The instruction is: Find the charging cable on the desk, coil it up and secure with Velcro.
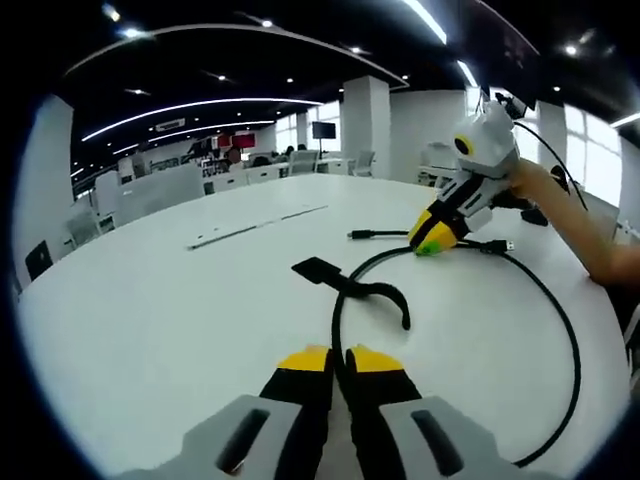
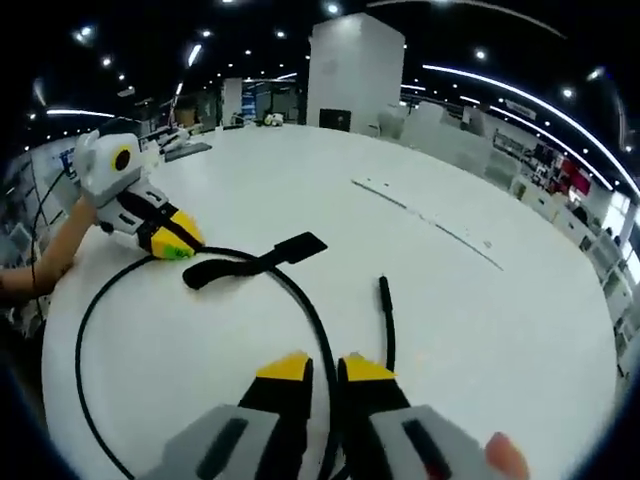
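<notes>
On the white desk [image 1: 150, 320], the black charging cable [image 1: 572, 350] loops, Velcro strap [image 1: 345, 283] attached.

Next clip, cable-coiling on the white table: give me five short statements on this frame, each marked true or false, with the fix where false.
1. The black cable lies in a loose open loop on the white table. True.
2. The Velcro strap is already wrapped around a tight coil. False: it lies flat, unfastened.
3. The left gripper has its jaws nearly together. True.
4. The right gripper holds a red mug. False: no mug; cable runs by its jaws.
5. Both cable plugs are plugged into a charger. False: they lie loose.
</notes>
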A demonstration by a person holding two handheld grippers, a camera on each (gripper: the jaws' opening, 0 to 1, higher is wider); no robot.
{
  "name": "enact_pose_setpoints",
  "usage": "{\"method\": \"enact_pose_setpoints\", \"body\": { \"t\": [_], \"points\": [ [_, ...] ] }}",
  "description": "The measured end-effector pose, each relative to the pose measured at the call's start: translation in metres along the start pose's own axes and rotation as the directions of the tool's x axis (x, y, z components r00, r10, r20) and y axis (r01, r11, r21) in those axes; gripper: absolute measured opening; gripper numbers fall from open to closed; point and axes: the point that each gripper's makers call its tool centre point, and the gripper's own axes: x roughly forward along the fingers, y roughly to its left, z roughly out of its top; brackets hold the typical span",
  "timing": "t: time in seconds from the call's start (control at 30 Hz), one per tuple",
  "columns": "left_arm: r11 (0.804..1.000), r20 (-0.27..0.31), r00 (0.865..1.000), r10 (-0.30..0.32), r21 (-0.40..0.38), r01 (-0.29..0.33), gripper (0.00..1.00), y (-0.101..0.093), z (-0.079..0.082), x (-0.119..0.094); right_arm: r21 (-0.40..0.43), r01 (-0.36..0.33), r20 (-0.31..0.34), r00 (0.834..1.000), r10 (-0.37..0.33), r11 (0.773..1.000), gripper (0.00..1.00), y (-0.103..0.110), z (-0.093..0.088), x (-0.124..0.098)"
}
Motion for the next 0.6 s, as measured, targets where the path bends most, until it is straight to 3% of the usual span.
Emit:
{"method": "enact_pose_setpoints", "body": {
  "t": [0.6],
  "points": [
    [1.0,0.01,1.0,0.02,-0.014,-0.02,0.06,0.0,0.001,0.0,-0.123,-0.062,-0.096,0.994,0.05,0.991,0.07,0.014,-0.013,-0.014]
  ]
}}
